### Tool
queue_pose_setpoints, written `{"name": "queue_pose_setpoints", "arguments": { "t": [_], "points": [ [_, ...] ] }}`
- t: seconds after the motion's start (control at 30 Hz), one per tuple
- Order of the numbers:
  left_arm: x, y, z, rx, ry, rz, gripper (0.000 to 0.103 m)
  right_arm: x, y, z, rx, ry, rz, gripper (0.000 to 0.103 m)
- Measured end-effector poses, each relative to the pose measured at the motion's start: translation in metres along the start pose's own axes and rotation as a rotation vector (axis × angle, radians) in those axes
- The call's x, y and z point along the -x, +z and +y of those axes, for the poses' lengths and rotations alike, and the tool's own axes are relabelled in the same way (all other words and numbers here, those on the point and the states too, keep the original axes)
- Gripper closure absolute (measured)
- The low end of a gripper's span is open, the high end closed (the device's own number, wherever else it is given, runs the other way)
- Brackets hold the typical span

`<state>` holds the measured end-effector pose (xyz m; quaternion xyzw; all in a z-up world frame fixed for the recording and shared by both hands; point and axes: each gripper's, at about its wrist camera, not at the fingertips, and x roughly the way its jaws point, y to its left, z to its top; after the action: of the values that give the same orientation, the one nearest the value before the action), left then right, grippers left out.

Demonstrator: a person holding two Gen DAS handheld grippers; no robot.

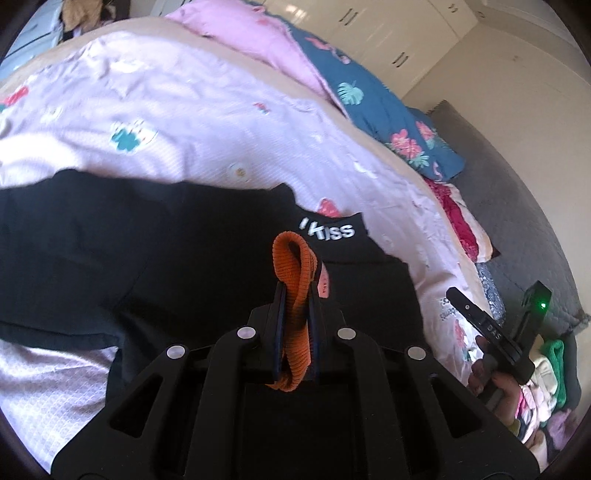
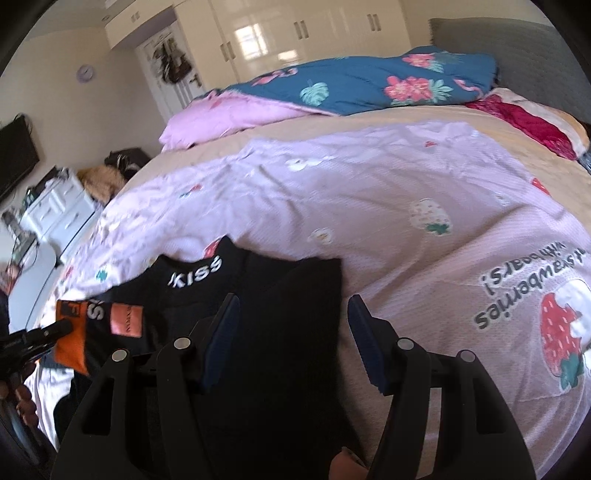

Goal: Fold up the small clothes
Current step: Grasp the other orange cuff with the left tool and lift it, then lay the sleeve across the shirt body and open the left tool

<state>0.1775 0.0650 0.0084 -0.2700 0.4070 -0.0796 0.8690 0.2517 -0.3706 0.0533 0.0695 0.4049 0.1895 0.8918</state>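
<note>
A: On the bed, over the pale pink strawberry-print sheet [image 2: 388, 192], we see the black garment [image 1: 129, 258] lying spread, with the white word "KISS" on its collar band [image 2: 195, 275].

B: And in the left wrist view, we find the left gripper [image 1: 295, 295] pressed together on the garment's orange ribbed cuff [image 1: 295, 280]. The cuff loops up out of the pinch and hangs out below it too.

A: Agreed. From the right wrist view we see that same left gripper [image 2: 55, 328] at the far left edge, clamped on the orange fabric, with an orange-pink label [image 2: 126, 319] just beside it on the black cloth.

B: What do we say of the right gripper [image 2: 291, 321]?

A: Its jaws stand spread, the blue pads [image 2: 221, 332] apart. We see black cloth under the left pad and in the gap between the two, and pink sheet under the right one. Nothing is pinched between them; whether a pad touches the cloth we cannot tell.

B: In the left view we catch the right gripper [image 1: 491, 325] side-on at the right edge, a hand [image 1: 495, 387] around its handle and a green light on it. From there we cannot judge its opening.

A: Farther back we see a blue floral quilt [image 2: 351, 88] with a pink underside, bunched along the far side of the bed, and cream wardrobe doors [image 2: 295, 33] behind it.

B: The black garment sits at the near edge of the sheet, its collar towards the quilt.
</note>
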Motion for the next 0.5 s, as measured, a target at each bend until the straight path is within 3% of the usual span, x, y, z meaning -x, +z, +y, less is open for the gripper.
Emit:
{"name": "queue_pose_setpoints", "arguments": {
  "t": [0.37, 0.5],
  "points": [
    [0.017, 0.003, -0.004, -0.063, 0.129, -0.083, 0.096, -0.018, -0.012, 0.035, 0.102, 0.027, 0.069, 0.043],
    [-0.002, -0.007, -0.013, -0.102, 0.113, -0.018, 0.095, -0.023, -0.015, 0.042, 0.122, 0.03, 0.085, 0.043]
  ]
}}
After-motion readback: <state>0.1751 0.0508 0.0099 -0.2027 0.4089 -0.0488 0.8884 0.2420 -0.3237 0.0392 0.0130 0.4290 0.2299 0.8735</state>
